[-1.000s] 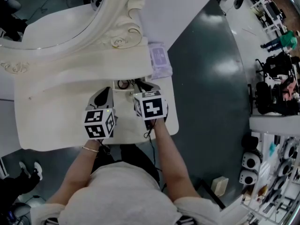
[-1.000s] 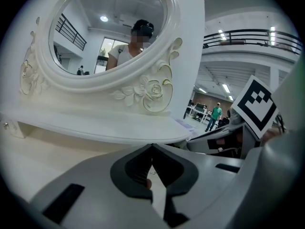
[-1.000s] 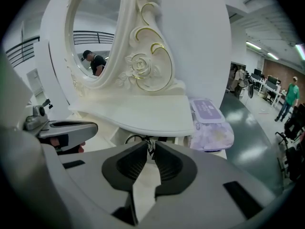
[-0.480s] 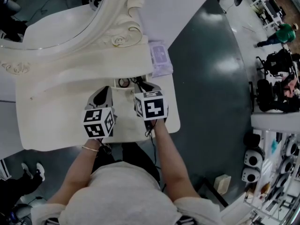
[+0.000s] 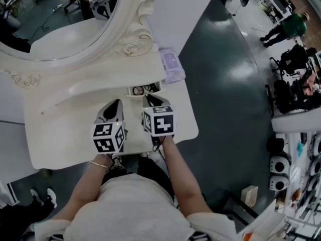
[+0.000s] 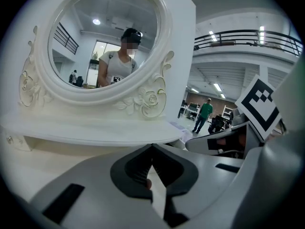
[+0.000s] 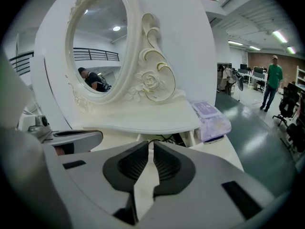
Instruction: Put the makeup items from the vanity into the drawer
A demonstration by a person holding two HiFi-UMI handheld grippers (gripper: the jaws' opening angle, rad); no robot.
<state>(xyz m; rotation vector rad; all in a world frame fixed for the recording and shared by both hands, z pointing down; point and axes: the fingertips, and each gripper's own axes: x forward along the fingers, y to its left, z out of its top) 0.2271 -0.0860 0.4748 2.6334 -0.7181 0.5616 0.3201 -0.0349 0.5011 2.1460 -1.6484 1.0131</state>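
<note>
The white vanity (image 5: 65, 129) has a small drawer (image 5: 145, 94) standing open under its shelf, with dark, tangled items inside. My left gripper (image 5: 116, 103) hovers over the tabletop just in front of the drawer, its jaws shut with the tips (image 6: 152, 149) touching. My right gripper (image 5: 149, 98) is beside it, pointing at the drawer opening (image 7: 189, 138). The right jaws (image 7: 151, 144) are closing, with a thin slit left between the pads and nothing in it. I see no makeup item held by either gripper.
A purple pack of wipes (image 5: 172, 66) lies at the vanity's right end (image 7: 212, 118). An oval mirror (image 5: 60, 19) in a carved white frame rises behind the shelf. Dark floor lies to the right, with people and desks far off.
The head view has shifted slightly. Both grippers sit a little further back from the drawer than before, still side by side in front of it.
</note>
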